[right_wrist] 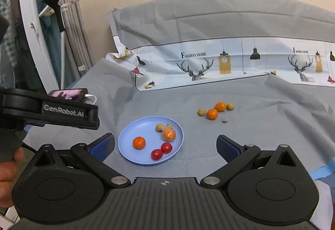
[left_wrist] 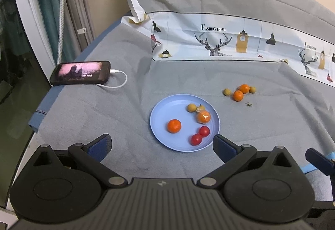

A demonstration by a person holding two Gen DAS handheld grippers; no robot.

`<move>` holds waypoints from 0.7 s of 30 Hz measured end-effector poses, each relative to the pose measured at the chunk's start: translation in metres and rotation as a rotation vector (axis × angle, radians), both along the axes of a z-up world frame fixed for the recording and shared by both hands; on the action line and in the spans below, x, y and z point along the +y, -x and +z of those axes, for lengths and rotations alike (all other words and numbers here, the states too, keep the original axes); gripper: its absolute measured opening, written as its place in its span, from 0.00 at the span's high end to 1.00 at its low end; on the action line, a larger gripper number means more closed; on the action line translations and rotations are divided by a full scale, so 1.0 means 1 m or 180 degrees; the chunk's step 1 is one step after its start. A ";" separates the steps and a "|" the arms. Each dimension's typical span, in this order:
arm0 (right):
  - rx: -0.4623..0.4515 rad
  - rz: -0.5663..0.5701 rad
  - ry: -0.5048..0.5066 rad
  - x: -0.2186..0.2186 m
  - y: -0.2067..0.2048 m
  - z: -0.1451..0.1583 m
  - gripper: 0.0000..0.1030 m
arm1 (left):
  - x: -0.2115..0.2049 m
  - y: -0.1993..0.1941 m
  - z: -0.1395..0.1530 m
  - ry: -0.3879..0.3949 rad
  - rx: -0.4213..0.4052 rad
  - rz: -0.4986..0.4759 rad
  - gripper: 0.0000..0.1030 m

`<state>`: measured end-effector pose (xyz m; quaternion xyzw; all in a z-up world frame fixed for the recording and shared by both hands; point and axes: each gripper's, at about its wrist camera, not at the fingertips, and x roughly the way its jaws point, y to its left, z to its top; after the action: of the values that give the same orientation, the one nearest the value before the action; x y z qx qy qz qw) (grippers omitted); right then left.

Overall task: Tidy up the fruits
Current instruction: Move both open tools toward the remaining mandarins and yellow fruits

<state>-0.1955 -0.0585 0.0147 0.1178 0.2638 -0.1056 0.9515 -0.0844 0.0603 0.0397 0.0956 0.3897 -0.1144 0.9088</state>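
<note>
A blue plate (left_wrist: 163, 110) (right_wrist: 134, 131) lies on the grey bedsheet. It holds a tangerine (left_wrist: 174, 125) (right_wrist: 139, 142), two cherry tomatoes (left_wrist: 200, 135) (right_wrist: 161, 151), a wrapped orange fruit (left_wrist: 203, 116) (right_wrist: 169, 134) and small yellow-green fruits (left_wrist: 191, 107) (right_wrist: 159, 127). Beyond it on the sheet sit two tangerines (left_wrist: 240, 92) (right_wrist: 216, 110) flanked by two small yellow-green fruits (left_wrist: 227, 92) (right_wrist: 201, 112). My left gripper (left_wrist: 162, 142) is open and empty just before the plate. My right gripper (right_wrist: 165, 146) is open and empty, also short of the plate.
A phone (left_wrist: 80, 72) (right_wrist: 68, 93) on a white charging cable lies at the bed's left edge. A patterned pillow and grey quilt (left_wrist: 219, 41) run along the back. A small stem scrap (left_wrist: 248, 104) lies near the loose fruit. The left gripper's body (right_wrist: 52, 113) shows at left.
</note>
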 end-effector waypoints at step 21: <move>0.0324 -0.0674 -0.0123 -0.116 -0.046 -0.066 0.01 | -0.123 -0.089 -0.051 -0.0257 0.0380 -0.0383 0.00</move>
<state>-0.1494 -0.1740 -0.0510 0.1578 0.2998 -0.2062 0.9180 0.0047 -0.0625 -0.0117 0.1484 0.4410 -0.1585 0.8709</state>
